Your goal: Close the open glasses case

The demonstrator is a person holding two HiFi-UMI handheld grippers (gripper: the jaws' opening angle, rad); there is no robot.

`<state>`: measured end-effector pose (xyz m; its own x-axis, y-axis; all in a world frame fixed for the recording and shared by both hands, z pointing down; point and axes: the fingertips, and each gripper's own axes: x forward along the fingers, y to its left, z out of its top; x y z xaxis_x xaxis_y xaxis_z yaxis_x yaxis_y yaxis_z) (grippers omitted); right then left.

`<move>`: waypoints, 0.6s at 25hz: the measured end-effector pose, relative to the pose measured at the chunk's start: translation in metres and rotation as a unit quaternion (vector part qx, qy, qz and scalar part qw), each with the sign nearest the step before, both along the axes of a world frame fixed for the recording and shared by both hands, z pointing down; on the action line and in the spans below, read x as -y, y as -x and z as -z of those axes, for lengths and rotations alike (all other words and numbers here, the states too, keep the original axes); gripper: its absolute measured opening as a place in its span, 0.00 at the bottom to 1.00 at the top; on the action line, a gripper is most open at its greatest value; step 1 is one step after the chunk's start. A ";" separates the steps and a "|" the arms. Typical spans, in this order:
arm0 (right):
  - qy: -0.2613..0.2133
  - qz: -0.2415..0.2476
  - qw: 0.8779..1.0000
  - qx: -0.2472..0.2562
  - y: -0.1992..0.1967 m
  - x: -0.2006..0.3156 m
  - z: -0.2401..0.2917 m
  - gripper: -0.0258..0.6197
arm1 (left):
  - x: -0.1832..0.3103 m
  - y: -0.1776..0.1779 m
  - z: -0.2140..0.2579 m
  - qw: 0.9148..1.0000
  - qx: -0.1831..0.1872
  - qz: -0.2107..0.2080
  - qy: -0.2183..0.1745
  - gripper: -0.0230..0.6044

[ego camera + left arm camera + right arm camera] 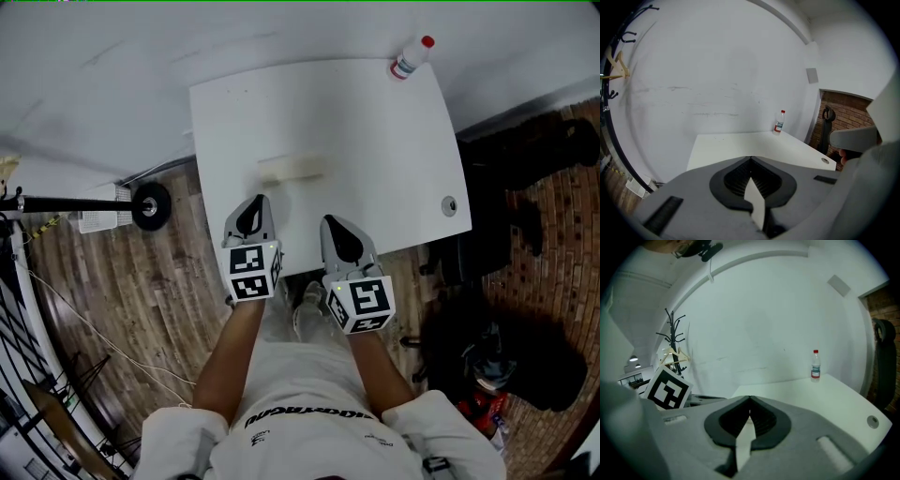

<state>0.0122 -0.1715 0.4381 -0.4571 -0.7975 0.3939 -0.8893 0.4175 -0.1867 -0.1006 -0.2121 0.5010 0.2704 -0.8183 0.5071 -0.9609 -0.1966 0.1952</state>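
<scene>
Left tool [257, 202], right tool [332, 223]: jaws together, empty; glasses case [292, 169] ahead on table [394, 150].

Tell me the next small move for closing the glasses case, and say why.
Probably ease the left gripper forward to the glasses case. Both it and the right gripper hang at the near edge of the table, jaws together on nothing, and the case lies just ahead of the left one, untouched. Whether its lid stands up is too blurred to tell.
</scene>
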 end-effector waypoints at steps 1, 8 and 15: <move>-0.005 0.002 1.000 0.001 -0.001 -0.003 0.006 0.04 | -0.005 -0.003 0.009 1.000 0.000 0.001 -0.006 0.03; -0.034 0.011 0.999 0.007 -0.004 -0.027 0.042 0.04 | -0.042 -0.018 0.061 0.999 0.001 -0.003 -0.047 0.03; -0.058 0.026 0.998 0.014 -0.011 -0.043 0.079 0.04 | -0.072 -0.035 0.110 0.997 0.005 -0.004 -0.083 0.03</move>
<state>0.0234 -0.1285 0.3589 -0.5082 -0.8123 0.2862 -0.8612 0.4825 -0.1597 -0.0652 -0.1403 0.3915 0.2731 -0.8889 0.3679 -0.9608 -0.2331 0.1500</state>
